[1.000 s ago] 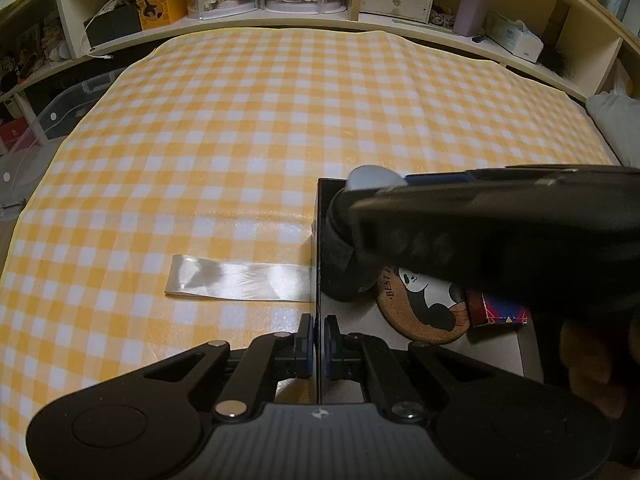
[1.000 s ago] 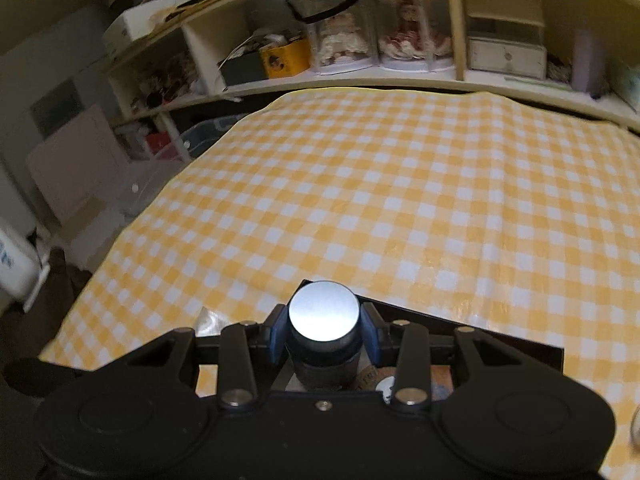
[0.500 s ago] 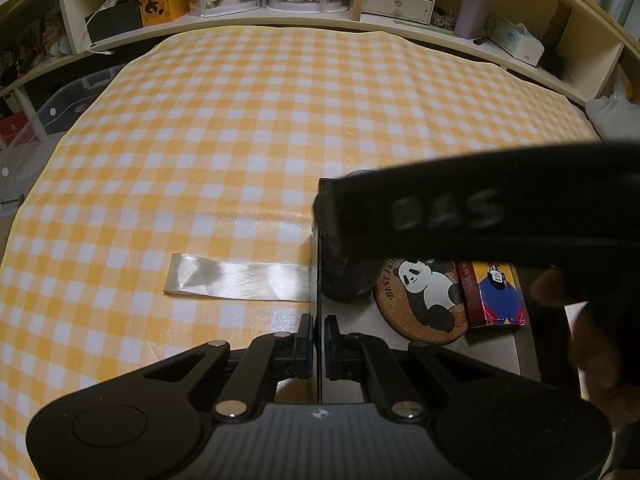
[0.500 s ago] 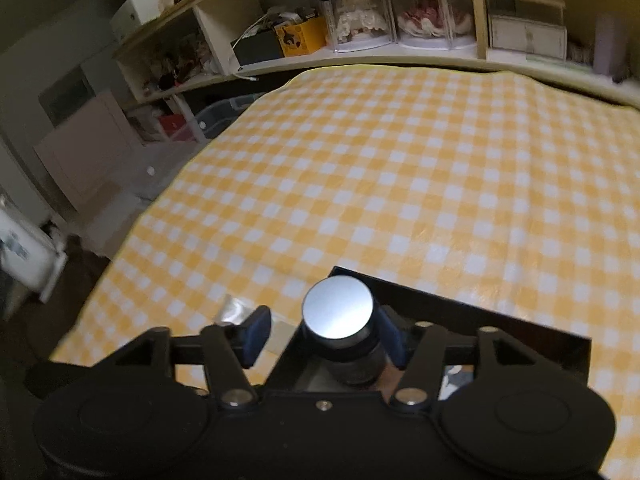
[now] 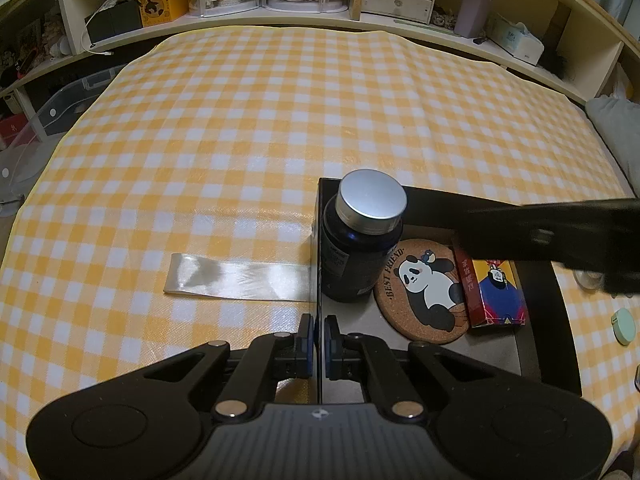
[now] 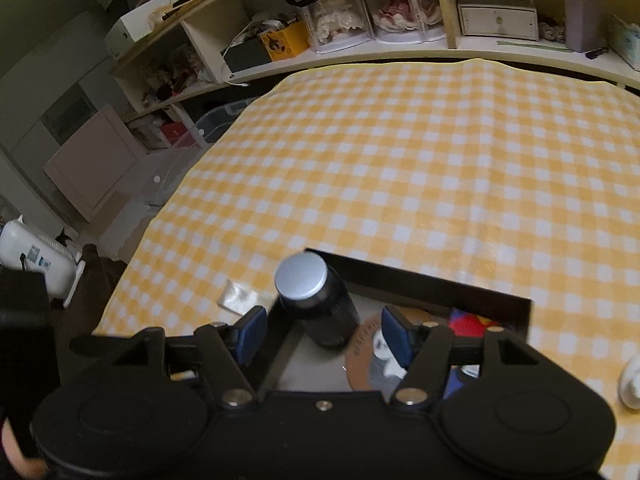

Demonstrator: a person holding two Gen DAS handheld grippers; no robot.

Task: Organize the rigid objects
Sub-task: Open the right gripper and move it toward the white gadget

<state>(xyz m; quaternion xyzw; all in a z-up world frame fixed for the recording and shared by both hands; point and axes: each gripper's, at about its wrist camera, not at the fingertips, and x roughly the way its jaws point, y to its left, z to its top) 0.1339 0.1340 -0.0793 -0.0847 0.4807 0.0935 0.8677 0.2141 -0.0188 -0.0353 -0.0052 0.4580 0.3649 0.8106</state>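
A dark bottle [image 5: 362,240] with a silver cap stands upright in the far left corner of a black tray [image 5: 436,200]. Next to it in the tray lie a round cork panda coaster [image 5: 424,288] and a red and blue card box [image 5: 494,292]. My left gripper [image 5: 319,336] is shut on the tray's thin left wall. In the right wrist view, my right gripper [image 6: 324,336] sits just behind the bottle [image 6: 316,304], above the tray [image 6: 420,280]. Its jaws are opening, and the blue pads stand clear of the bottle on both sides. The right tool's dark body [image 5: 560,232] crosses the tray's right side.
A strip of clear tape [image 5: 236,280] lies on the yellow checked cloth [image 5: 280,120] left of the tray. A mint round item [image 5: 624,326] and a small clear piece [image 5: 586,280] lie to the right. Cluttered shelves [image 5: 320,0] run along the back; a clear bin [image 5: 60,100] stands at left.
My right gripper let go of the bottle, spread its jaws and drew back. The bottle stays standing in the tray. The left gripper has not moved.
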